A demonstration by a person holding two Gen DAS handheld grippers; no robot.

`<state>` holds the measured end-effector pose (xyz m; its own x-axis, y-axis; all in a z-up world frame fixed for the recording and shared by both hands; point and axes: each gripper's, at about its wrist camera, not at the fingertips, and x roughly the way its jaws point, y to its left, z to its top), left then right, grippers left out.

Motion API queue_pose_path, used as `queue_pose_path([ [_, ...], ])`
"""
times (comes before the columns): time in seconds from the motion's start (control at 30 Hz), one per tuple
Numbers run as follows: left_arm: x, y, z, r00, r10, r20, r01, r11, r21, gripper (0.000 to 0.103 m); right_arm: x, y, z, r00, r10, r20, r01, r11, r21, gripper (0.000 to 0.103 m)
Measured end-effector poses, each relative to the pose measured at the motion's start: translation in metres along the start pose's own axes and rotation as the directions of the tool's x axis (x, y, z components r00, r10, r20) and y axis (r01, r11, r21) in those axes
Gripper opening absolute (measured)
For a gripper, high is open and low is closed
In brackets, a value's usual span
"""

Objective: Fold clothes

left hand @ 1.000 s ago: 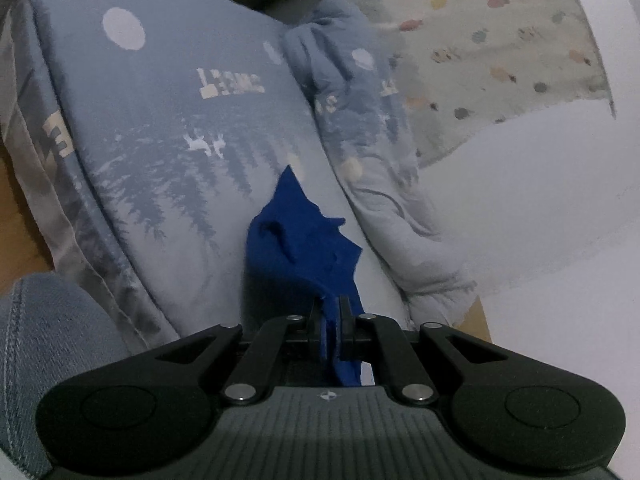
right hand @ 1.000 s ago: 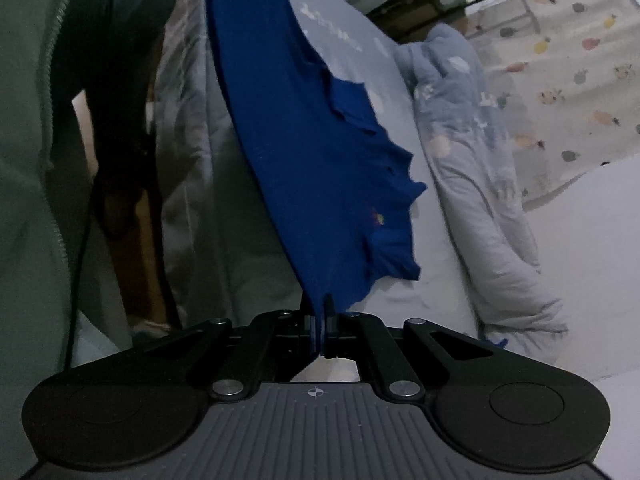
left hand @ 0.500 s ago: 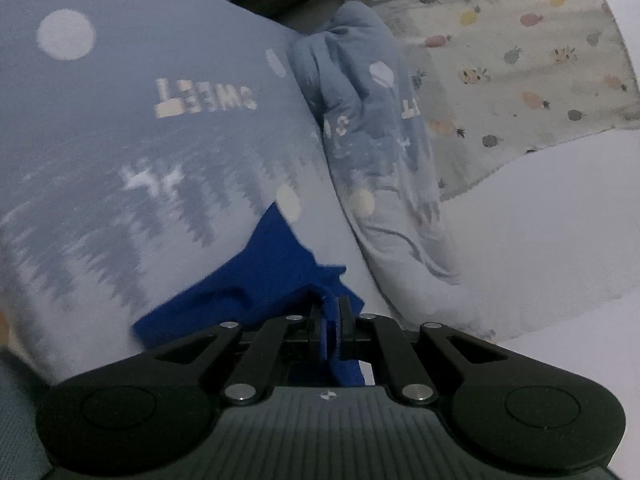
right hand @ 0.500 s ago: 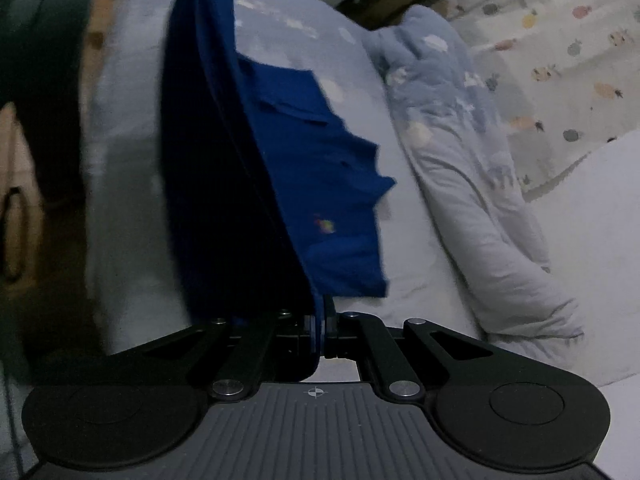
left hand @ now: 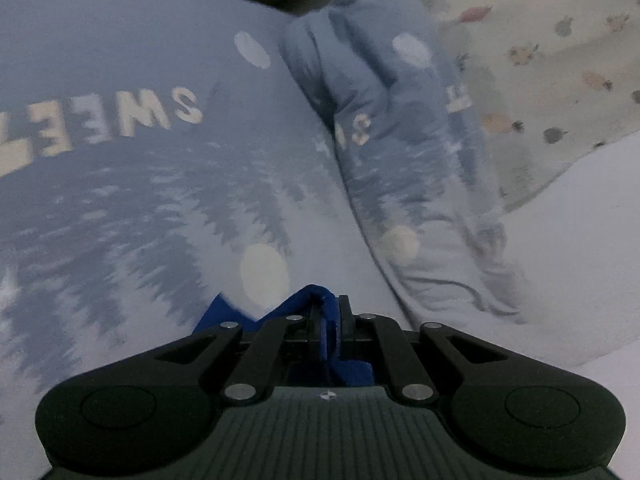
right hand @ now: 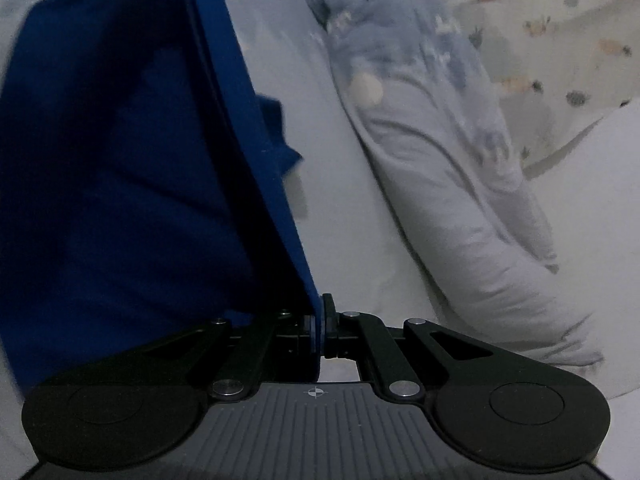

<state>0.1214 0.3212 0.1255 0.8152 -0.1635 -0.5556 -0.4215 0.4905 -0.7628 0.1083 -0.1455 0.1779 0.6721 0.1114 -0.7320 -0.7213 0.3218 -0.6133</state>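
Pinching the deep-blue soft cotton garment [right hand: 132, 184] at two edges, the left hand-held gripper [left hand: 329, 320] and right hand-held gripper [right hand: 319, 322] hold it low over the pale blue printed bed quilt [left hand: 120, 200]; keeping the span taut should lay it flat.

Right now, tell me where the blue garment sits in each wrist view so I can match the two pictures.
Left wrist: blue garment is a small bunch at bottom centre, pinched in the left gripper.
Right wrist: blue garment fills the left half, running from the right gripper.
Shared landmark: the rumpled blue-grey quilt roll, right of centre.
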Motion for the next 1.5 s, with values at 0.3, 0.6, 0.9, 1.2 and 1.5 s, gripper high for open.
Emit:
queue_pose_path([
  [0.3, 0.140, 0.003, 0.023, 0.993, 0.096, -0.066, -0.092, 0.994, 0.061, 0.007, 0.156, -0.045, -0.004, 0.986, 0.132, -0.100, -0.116, 0.981, 0.153, 0.003],
  [0.6, 0.125, 0.034, 0.028, 0.996, -0.091, -0.016, 0.092, 0.987, 0.133, 0.067, 0.199, -0.098, -0.059, 0.996, 0.090, 0.002, -0.066, 0.712, 0.699, 0.046],
  [0.9, 0.005, 0.070, -0.019, 0.995, -0.046, -0.088, 0.072, 0.944, 0.323, 0.075, 0.144, -0.046, -0.010, 0.981, -0.076, 0.180, -0.046, 0.804, 0.593, 0.051],
  [1.2, -0.081, 0.106, -0.085, 0.978, 0.023, -0.209, 0.075, 0.891, 0.448, 0.060, 0.190, 0.035, 0.104, 0.893, 0.369, 0.257, -0.419, 0.891, 0.174, 0.001],
  [1.5, -0.103, 0.130, -0.098, 0.977, -0.010, -0.214, 0.098, 0.910, 0.404, 0.058, 0.225, -0.026, 0.138, 0.982, -0.063, 0.177, -0.034, 0.869, 0.494, 0.008],
])
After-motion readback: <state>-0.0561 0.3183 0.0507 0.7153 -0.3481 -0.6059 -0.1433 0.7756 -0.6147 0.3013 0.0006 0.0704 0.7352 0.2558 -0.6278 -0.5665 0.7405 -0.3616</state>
